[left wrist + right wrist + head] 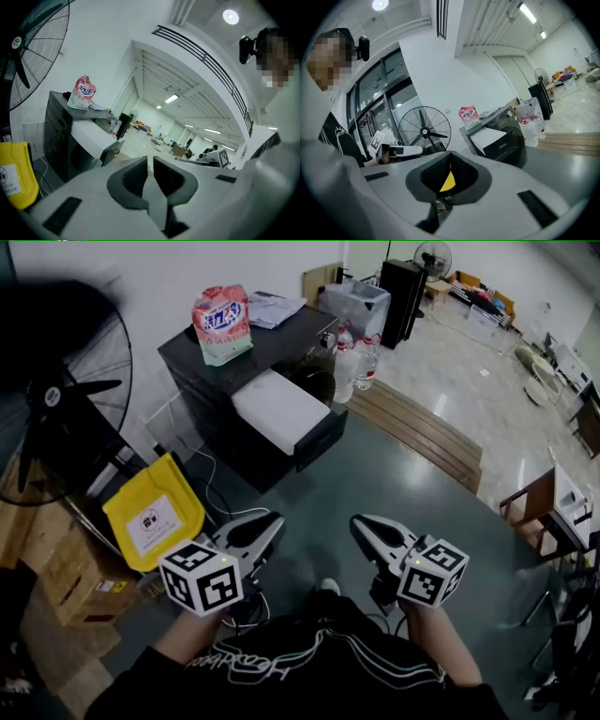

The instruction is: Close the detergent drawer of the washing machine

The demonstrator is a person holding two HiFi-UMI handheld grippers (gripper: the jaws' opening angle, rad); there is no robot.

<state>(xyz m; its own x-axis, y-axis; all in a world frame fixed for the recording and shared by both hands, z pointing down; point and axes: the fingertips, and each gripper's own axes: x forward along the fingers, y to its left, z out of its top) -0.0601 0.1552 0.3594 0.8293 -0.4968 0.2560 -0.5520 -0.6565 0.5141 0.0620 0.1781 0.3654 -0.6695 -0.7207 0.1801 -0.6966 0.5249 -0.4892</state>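
Note:
The dark washing machine (pixel 246 351) stands ahead of me, low on the floor. Its detergent drawer (pixel 279 409) is pulled far out: a white box with a dark front panel (pixel 322 440). The drawer also shows in the left gripper view (pixel 92 135) and in the right gripper view (pixel 487 136). Both grippers hover near my lap, well short of the drawer. My left gripper (pixel 271 523) (pixel 150 160) has its jaws together and holds nothing. The right gripper (pixel 360 525) (pixel 449 153) is likewise shut and empty.
A pink detergent bag (pixel 222 324) and folded cloth lie on the machine's top. Water bottles (pixel 355 364) stand to its right beside a wooden platform (pixel 424 430). A black standing fan (pixel 58 399), a yellow bin (pixel 155 512) and cardboard boxes (pixel 66 573) are at the left.

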